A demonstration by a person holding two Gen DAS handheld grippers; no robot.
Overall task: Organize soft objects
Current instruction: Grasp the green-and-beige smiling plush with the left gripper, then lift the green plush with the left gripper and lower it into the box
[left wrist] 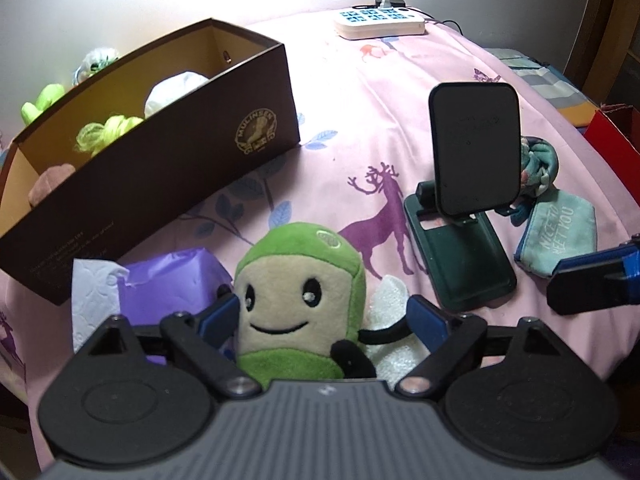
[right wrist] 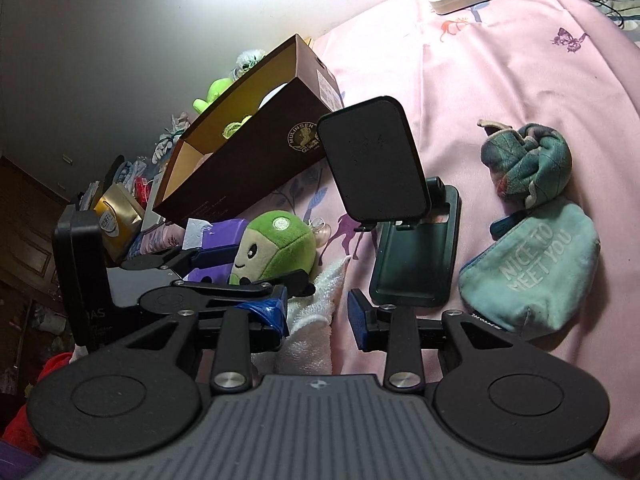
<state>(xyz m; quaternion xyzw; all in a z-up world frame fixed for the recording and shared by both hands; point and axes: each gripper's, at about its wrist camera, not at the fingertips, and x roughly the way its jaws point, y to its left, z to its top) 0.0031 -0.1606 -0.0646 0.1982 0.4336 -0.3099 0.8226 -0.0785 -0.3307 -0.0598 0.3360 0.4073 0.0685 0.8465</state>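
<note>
Upright, green plush (left wrist: 298, 304) faces camera.

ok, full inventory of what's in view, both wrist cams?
green plush toy: 1, green and cream, between the left gripper's fingers
brown box: 1, open, left of the plush, soft items inside
purple tissue pack: 1, beside the plush
white towel: 1, under the plush
phone stand: 1, dark green, mid-bed
teal pouch: 1, right of the stand
balled cloth: 1, teal floral, behind the pouch
power strip: 1, white, far edge
bedsheet: 1, pink, printed
left gripper: open around the plush
right gripper: open, over the towel
</note>
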